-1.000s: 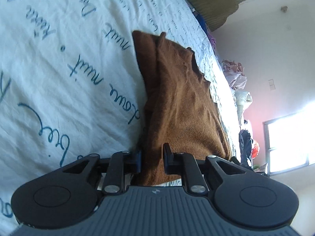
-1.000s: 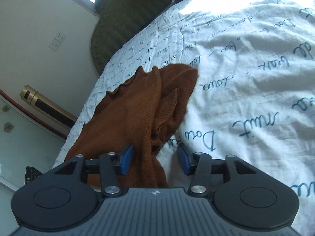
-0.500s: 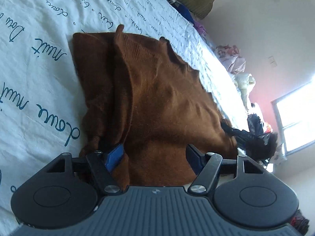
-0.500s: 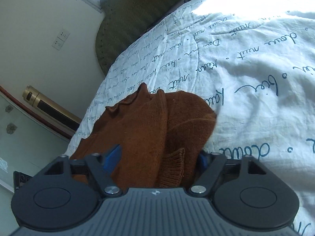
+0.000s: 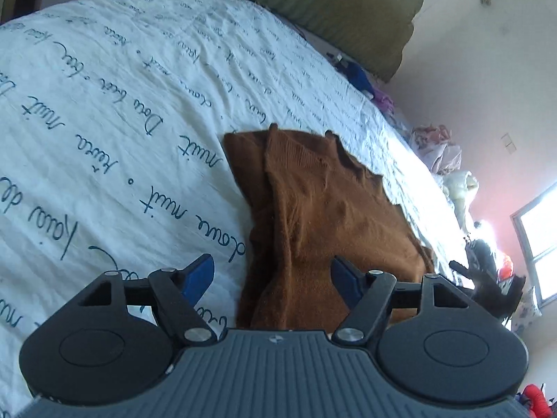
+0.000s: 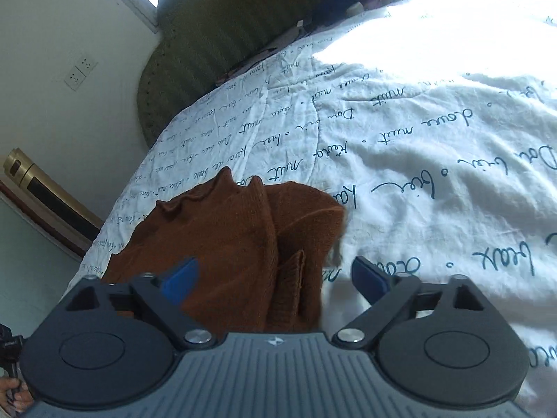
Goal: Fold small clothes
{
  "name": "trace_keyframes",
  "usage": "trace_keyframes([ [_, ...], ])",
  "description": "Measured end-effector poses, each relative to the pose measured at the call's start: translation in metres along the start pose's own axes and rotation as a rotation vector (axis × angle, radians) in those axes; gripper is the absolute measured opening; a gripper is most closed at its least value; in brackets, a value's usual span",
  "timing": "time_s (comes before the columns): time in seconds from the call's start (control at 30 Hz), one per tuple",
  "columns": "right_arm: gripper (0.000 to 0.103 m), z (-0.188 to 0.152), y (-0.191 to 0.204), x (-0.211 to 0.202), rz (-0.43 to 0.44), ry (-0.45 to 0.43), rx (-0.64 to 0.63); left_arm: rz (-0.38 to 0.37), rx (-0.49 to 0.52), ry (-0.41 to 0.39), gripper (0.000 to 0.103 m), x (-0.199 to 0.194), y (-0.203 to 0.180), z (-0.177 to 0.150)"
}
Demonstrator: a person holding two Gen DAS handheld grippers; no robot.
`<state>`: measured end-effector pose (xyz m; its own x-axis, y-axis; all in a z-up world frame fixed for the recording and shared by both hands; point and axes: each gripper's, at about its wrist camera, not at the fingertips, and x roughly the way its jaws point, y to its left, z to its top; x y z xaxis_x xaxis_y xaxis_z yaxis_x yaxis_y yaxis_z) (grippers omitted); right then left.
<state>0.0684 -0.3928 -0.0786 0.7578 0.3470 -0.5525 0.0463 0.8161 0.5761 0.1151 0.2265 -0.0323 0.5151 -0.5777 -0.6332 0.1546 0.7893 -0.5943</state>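
Note:
A small brown knit sweater (image 5: 323, 216) lies folded on the white bedspread with blue script (image 5: 104, 122). One side is folded over the body, and a ribbed cuff (image 6: 292, 289) shows in the right wrist view. My left gripper (image 5: 273, 275) is open and empty, hovering over the sweater's near edge. My right gripper (image 6: 275, 278) is open and empty above the sweater (image 6: 226, 230), its blue pads apart and clear of the cloth.
An olive green cushion (image 5: 330, 10) lies at the head of the bed, seen also in the right wrist view (image 6: 209, 41). Loose clothes (image 5: 438, 146) pile up beyond the bed's far edge. A gold and black cylinder (image 6: 41, 188) stands by the wall. A window (image 5: 536, 237) is at right.
Both grippers opened wide, let go of the sweater and drew back and up from it. The sweater now lies flat on the bedspread.

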Motion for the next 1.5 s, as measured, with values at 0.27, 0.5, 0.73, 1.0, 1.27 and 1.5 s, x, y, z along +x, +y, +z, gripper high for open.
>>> trace_keyframes([
  [0.27,0.097,-0.058,0.057,-0.044,0.125,-0.071,-0.187,-0.208,0.078,-0.006,0.095,0.025,-0.067,-0.012],
  [0.5,0.084,-0.086,0.101,0.034,-0.172,0.056,-0.539,-0.014,0.083,0.022,0.087,0.102,-0.041,-0.023],
  [0.73,0.085,-0.093,0.115,0.007,-0.154,-0.038,-0.548,0.132,0.157,0.008,0.092,0.070,-0.055,-0.045],
  [1.0,0.087,-0.110,0.084,0.002,-0.240,0.009,-0.504,0.258,0.264,-0.026,0.094,0.070,-0.059,-0.064],
  [1.27,0.089,-0.088,0.112,-0.009,-0.201,-0.091,-0.482,0.318,0.274,-0.021,0.101,0.065,-0.055,-0.073],
  [1.5,0.089,-0.077,0.111,0.048,-0.219,-0.035,-0.434,0.354,0.309,-0.025,0.102,0.061,-0.053,-0.079],
])
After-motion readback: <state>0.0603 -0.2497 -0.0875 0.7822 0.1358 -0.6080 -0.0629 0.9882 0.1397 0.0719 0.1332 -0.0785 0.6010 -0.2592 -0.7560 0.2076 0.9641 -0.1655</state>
